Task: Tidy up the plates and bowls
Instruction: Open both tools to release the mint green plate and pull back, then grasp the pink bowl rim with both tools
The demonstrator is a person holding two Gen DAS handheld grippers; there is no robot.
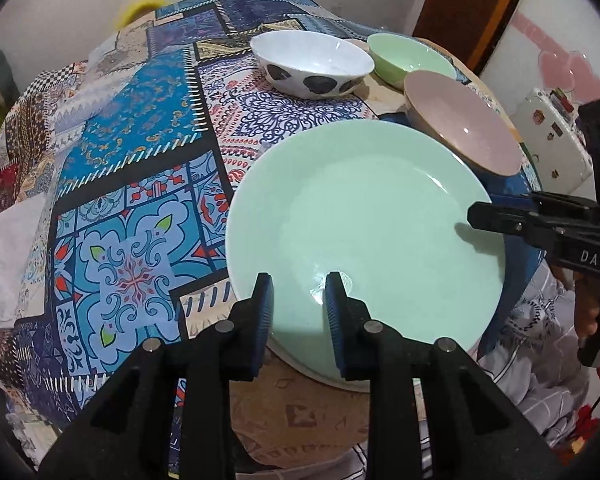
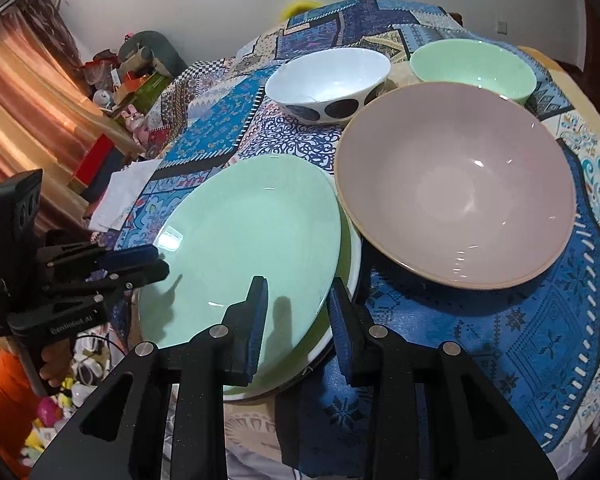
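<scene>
A mint green plate (image 1: 364, 224) lies stacked on a white-rimmed plate (image 2: 350, 276) on the patterned tablecloth. My left gripper (image 1: 298, 300) is open, its fingers over the green plate's near rim; it also shows in the right wrist view (image 2: 148, 258) at the plate's left edge. My right gripper (image 2: 298, 304) is open, astride the green plate's right rim; it also shows in the left wrist view (image 1: 480, 216). A large pink bowl (image 2: 456, 184) sits right of the plates. A white bowl with dark spots (image 2: 328, 80) and a small green bowl (image 2: 472, 66) stand behind.
The round table's patchwork cloth (image 1: 132, 184) stretches to the left and back. A white cloth (image 1: 4, 256) lies at the left edge. A cluttered shelf and curtain (image 2: 40, 92) stand beyond the table. A white appliance (image 1: 552, 144) is at the right.
</scene>
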